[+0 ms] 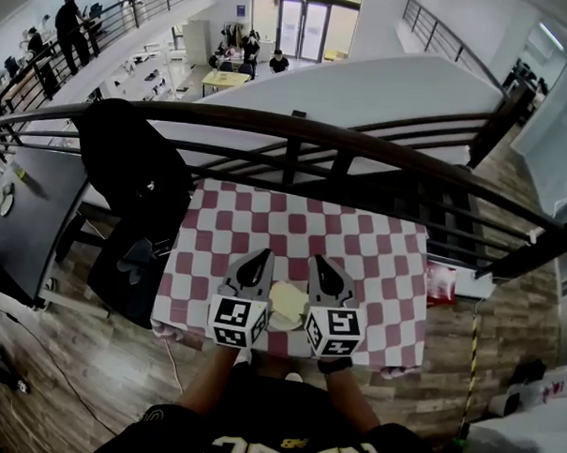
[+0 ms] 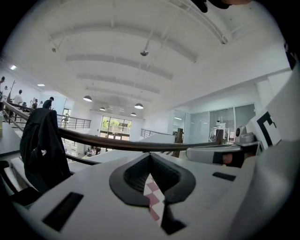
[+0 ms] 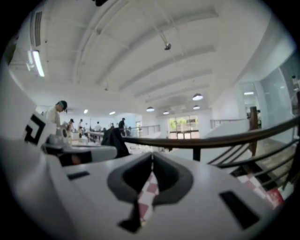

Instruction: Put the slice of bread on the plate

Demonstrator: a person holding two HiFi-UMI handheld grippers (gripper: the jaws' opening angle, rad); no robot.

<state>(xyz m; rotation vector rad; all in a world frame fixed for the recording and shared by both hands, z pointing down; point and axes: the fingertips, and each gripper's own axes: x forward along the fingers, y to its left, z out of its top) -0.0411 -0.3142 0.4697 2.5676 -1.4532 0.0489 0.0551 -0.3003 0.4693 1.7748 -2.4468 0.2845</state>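
In the head view a pale slice of bread [image 1: 286,299] lies on a white plate [image 1: 281,320] near the front edge of the red-and-white checked table [image 1: 358,243]. Both grippers are held up level above the table, one on each side of the plate. My left gripper [image 1: 262,256] has its jaws closed tip to tip with nothing between them; the left gripper view shows only checked cloth through the slit behind the tips [image 2: 150,155]. My right gripper [image 1: 318,261] is likewise shut and empty, its tips [image 3: 152,155] meeting.
A dark railing [image 1: 297,128] runs just beyond the table's far edge, with a drop to a lower floor behind it. A black jacket hangs over a chair [image 1: 136,177] at the table's left. A red packet [image 1: 440,284] lies past the right edge.
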